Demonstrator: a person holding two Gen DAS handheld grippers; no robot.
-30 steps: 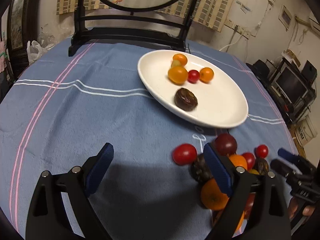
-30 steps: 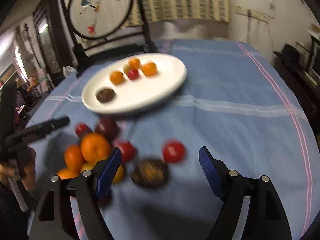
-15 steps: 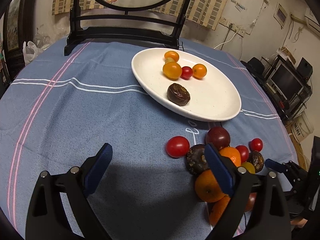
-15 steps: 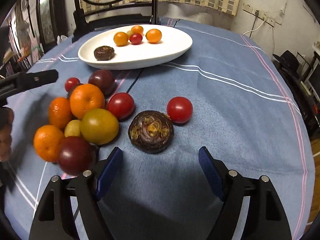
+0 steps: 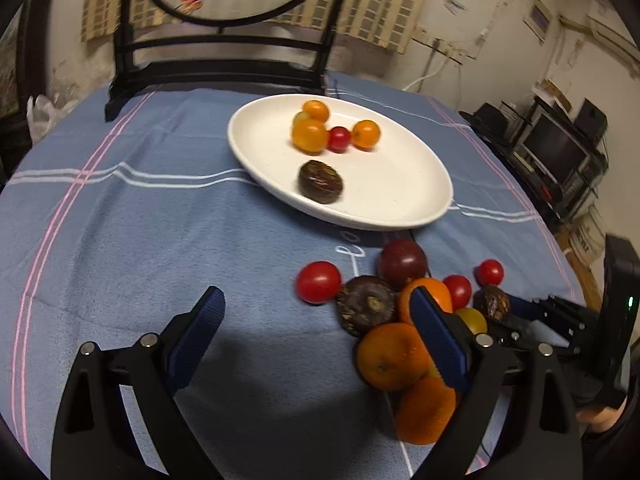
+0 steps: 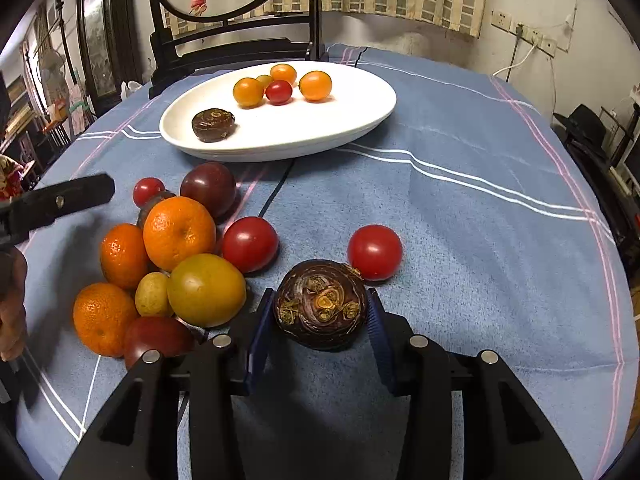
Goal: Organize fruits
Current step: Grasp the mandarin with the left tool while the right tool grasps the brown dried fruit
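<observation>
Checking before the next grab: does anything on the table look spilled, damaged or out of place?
Nothing looks spilled or damaged. Most fruit sits heaped on the blue striped tablecloth beside the white oval plate, which holds only six pieces. The right gripper brackets a dark brown water chestnut.

No legible txt or labels.

Left tongs agape, right tongs narrowed.
</observation>
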